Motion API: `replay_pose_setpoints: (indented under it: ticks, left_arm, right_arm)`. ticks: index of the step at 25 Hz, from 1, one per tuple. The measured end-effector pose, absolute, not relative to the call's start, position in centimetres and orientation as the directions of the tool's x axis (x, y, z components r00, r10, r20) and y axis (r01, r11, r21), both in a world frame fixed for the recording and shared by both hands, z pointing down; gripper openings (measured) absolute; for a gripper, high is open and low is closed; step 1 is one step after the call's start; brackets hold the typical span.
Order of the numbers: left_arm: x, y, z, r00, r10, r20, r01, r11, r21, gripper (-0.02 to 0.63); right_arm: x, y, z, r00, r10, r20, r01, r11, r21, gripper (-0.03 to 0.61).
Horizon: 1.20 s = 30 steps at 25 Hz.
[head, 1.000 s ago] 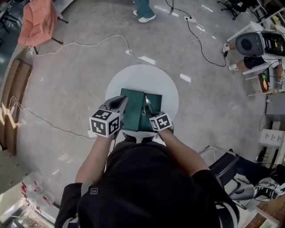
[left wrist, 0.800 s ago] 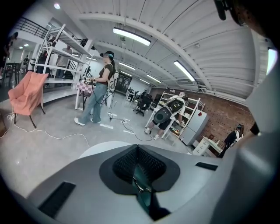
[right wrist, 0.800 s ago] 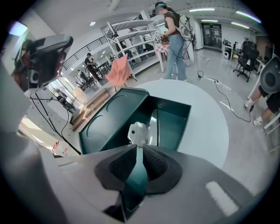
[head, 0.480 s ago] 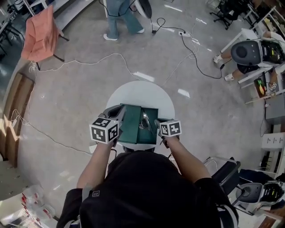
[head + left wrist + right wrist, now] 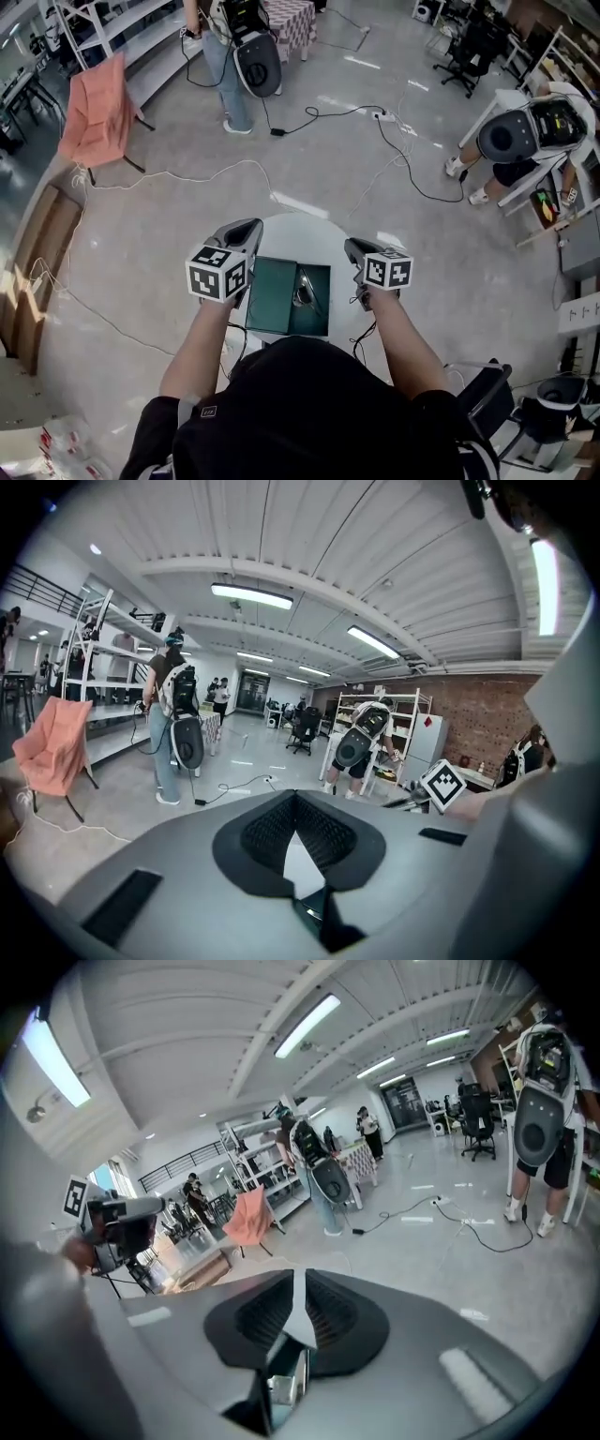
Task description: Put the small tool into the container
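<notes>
Grey left gripper (image 5: pixel 247 227) and right gripper (image 5: pixel 352 247) (both clenched, empty) are flanking the dark green rectangular container (image 5: pixel 272 296), which is holding the small metal tool (image 5: pixel 303 292).

Near side of the table (image 5: pixel 309 234) is hidden under the person's body (image 5: pixel 309 412). The small tool (image 5: pixel 302 289) in the container (image 5: pixel 272 295) is too small to tell its kind. The standing person (image 5: pixel 217 75) at far left is cut off by the top edge. Right gripper view: blurred sliver between the jaws, can't tell what.

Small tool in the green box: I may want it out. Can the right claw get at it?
Likely yes: the small tool lies uncovered in the open green box; the right claw, shut, hangs close by.
</notes>
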<state>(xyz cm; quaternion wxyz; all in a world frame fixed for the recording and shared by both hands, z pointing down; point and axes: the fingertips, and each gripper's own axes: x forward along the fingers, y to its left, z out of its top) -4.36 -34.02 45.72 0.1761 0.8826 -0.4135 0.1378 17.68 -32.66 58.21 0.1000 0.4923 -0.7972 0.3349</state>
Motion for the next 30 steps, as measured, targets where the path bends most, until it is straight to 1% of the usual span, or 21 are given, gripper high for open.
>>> replay_pose_setpoints:
  ticks: [6,11,16,21,25,30]
  left_arm:
    - [-3.8,-35.3,42.1,0.628,-0.701,0.339,-0.772,-0.617,0.154,0.005]
    - [-3.9,-36.2,39.3,0.628,-0.723,0.287,-0.774,-0.618,0.137,0.005]
    - [-4.3,-36.5,37.0,0.631,-0.739,0.234,-0.775,-0.614,0.15,0.005]
    - [-5.3,-36.2,35.6,0.618,-0.761,0.2,-0.786,-0.604,0.131,0.005]
    - [-6.3,-35.9,34.4,0.594,-0.785,0.174,-0.805,-0.583,0.114,0.005]
    - [-7.6,-36.0,33.8,0.559,-0.813,0.162,-0.829,-0.552,0.092,0.005]
  right_arm:
    - [18.5,-33.9,50.8,-0.522,-0.779,0.346,-0.826,0.361,-0.434,0.051]
    - [19.3,-34.0,46.4,-0.535,-0.804,0.26,-0.814,0.407,-0.415,0.051]
    - [19.7,-33.6,42.8,-0.54,-0.818,0.201,-0.82,0.455,-0.348,0.029]
    - [18.3,-31.9,38.3,-0.577,-0.813,0.073,-0.801,0.546,-0.246,0.029]
    - [18.0,-30.6,35.4,-0.562,-0.827,0.006,-0.816,0.554,-0.162,0.029]
    - [18.3,-29.7,32.9,-0.537,-0.841,-0.06,-0.831,0.54,-0.132,0.012]
